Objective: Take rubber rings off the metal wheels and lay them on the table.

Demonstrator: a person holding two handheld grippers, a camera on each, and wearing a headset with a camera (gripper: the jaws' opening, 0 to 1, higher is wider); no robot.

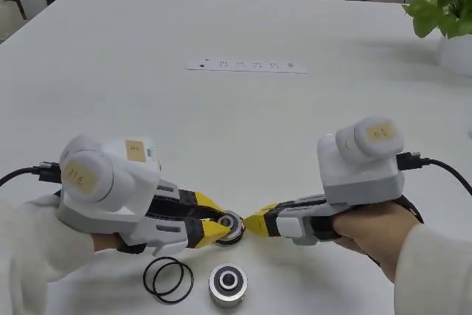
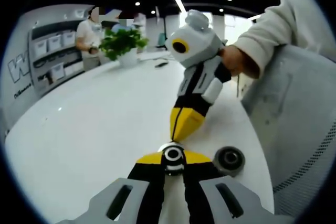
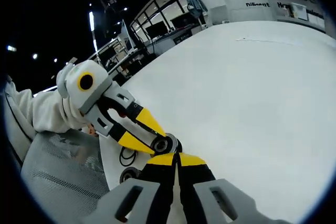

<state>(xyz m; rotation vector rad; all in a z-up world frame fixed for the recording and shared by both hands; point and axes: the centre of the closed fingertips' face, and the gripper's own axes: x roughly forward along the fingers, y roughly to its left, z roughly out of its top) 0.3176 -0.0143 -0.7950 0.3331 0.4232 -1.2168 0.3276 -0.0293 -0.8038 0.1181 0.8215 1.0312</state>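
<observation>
Left tongs (image 1: 220, 228): clenched on a metal wheel (image 1: 230, 226), one yellow tip on either side of its rim. The wheel was held low over the table (image 1: 243, 130); contact with the surface could not be resolved.

Right tongs (image 3: 177, 159): tips pressed together with no gap visible, pointed straight at the held wheel. In the head view the tips met the wheel's rim on the side away from the left tongs. Whether a lip of rubber was pinched between them was too small to tell.

Key relation: the two tongs lay nose to nose, roughly on one line running left to right across the table, with the wheel between them. The wheel therefore sat dead ahead of the right tongs, touching or just beside their tips. The left gripper view showed its bored face, so I judged the axis to be tilted up out of that line, with the rim edge-on to the right tongs. A dark band around the rim looked like a ring in place (judgement). The left tongs were acting as the clamp, so the peel falls to the right tongs, probably drawn away to the right.

Rubber rings (image 1: 168, 279): two, overlapping, flat on the table just beside the left tongs on the person's side.

Second wheel (image 1: 227, 284): standing on the table, just right of the rings and near the held wheel. Its rim looked bare silver.
</observation>
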